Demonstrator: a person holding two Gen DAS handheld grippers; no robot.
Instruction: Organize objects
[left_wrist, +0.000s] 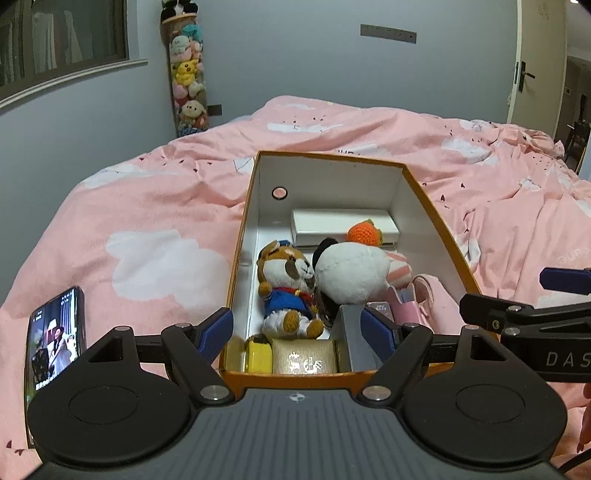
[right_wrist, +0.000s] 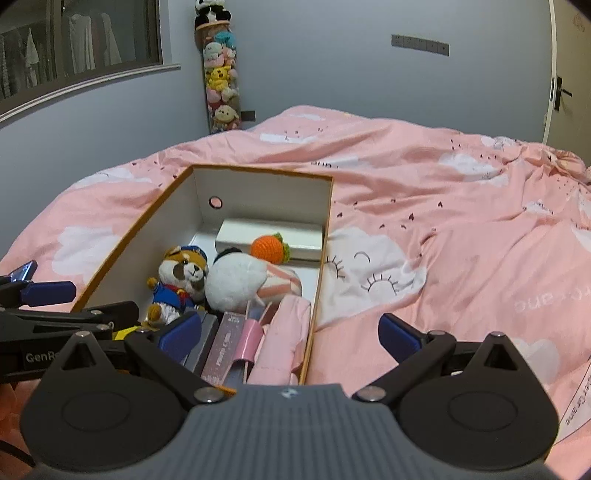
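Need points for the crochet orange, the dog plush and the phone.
crochet orange (right_wrist: 266, 248), right wrist view, on its round orange body.
dog plush (left_wrist: 286, 267), left wrist view, on its face.
phone (left_wrist: 55, 338), left wrist view, on its lit screen.

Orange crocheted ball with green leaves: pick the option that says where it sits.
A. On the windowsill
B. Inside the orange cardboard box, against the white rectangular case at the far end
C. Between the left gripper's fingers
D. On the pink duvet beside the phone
B: the orange crocheted ball with green leaves lies inside the orange cardboard box, resting against the white rectangular case at the far end, behind the white round plush.
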